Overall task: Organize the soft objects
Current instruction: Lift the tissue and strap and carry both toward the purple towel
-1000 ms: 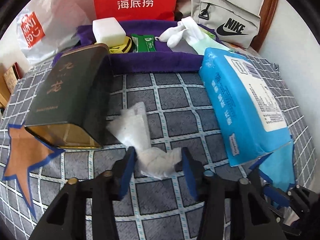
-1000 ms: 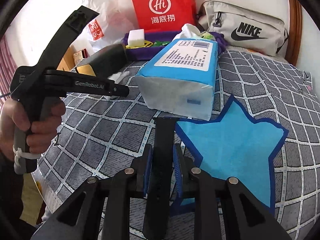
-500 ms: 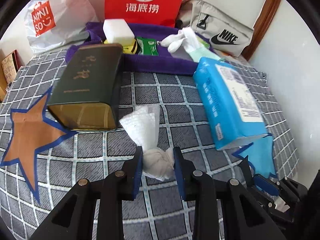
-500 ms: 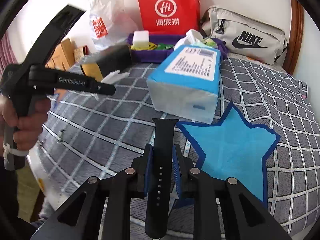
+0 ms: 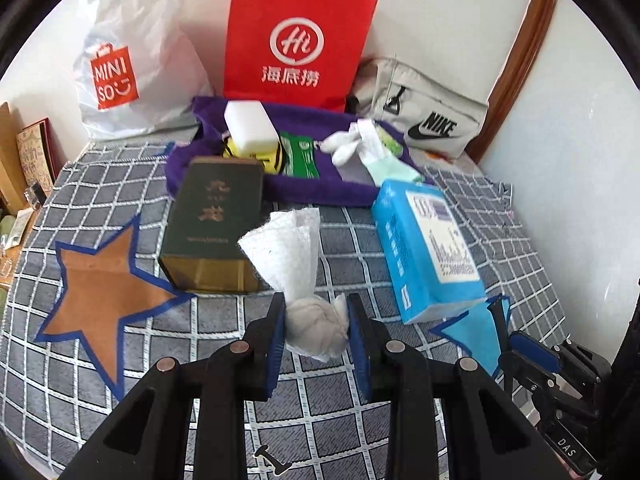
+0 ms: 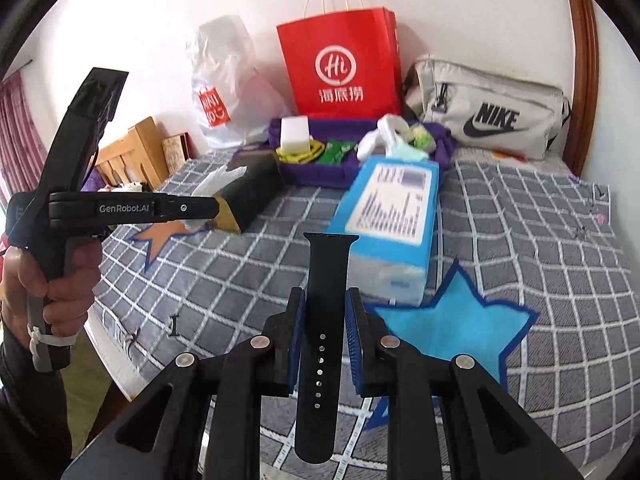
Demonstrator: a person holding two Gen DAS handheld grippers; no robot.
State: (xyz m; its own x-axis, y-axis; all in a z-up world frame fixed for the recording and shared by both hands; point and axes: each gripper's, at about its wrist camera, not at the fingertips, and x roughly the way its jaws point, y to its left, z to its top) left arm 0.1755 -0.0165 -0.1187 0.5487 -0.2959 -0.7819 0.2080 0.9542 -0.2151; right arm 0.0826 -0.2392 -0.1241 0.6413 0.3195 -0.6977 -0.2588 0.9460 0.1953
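My left gripper (image 5: 316, 330) is shut on a white crumpled cloth (image 5: 308, 308) and holds it up off the checked bedspread; its loose end fans upward. My right gripper (image 6: 325, 332) is shut on a black watch strap (image 6: 326, 280) that sticks up between the fingers, above the bed. A purple tray (image 5: 320, 192) at the back holds a white sponge (image 5: 250, 126), a green packet and white and green soft items. It also shows in the right wrist view (image 6: 320, 168). The left gripper's body shows at the left of the right wrist view (image 6: 132, 210).
A dark green box (image 5: 216, 224) lies left of centre. A blue tissue pack (image 5: 428, 248) lies to the right. An orange star mat (image 5: 100, 296) and a blue star mat (image 6: 452, 328) lie on the bed. A red bag, a white bag and a grey Nike pouch stand by the wall.
My left gripper closed on the white cloth and lifted it off the bed. My right gripper rose with the watch strap still in it.
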